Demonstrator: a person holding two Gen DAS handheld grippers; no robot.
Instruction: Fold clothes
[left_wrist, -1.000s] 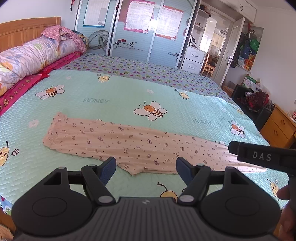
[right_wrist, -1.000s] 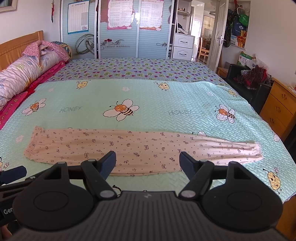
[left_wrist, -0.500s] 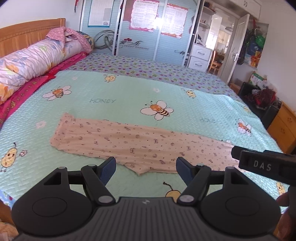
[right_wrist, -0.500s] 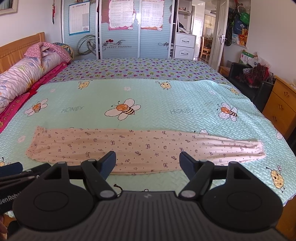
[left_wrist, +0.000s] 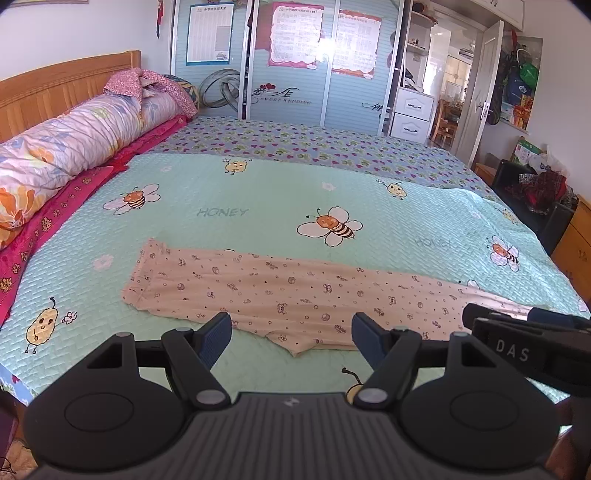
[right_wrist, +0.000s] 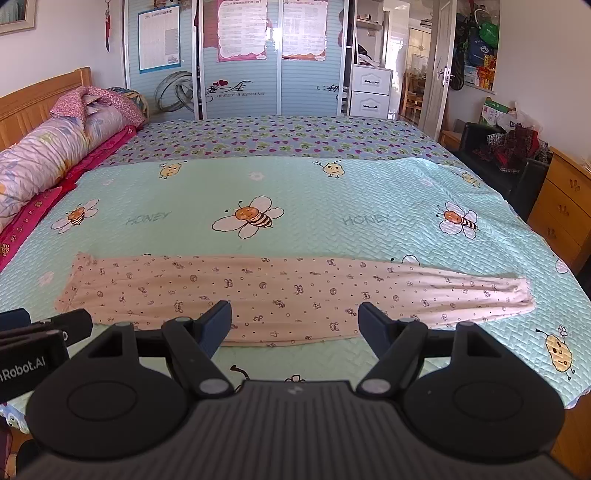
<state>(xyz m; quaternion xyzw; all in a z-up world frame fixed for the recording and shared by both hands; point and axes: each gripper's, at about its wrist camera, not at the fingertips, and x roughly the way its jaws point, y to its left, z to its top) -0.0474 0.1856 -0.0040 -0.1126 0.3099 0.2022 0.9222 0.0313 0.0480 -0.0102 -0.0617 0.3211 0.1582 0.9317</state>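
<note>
Hovering over the near edge of the bed, the left gripper (left_wrist: 291, 330) and the right gripper (right_wrist: 294, 321) both have their fingers spread wide, holding nothing. Just beyond the fingertips, the peach patterned trousers (right_wrist: 258, 291) lie flat in a long strip across the green bee quilt (right_wrist: 314, 192), waistband to the left, cuffs to the right. Farther back, a rolled floral duvet (left_wrist: 74, 144) rests along the wooden headboard (left_wrist: 55, 92), and wardrobe doors (right_wrist: 240, 66) stand behind the bed.
</note>
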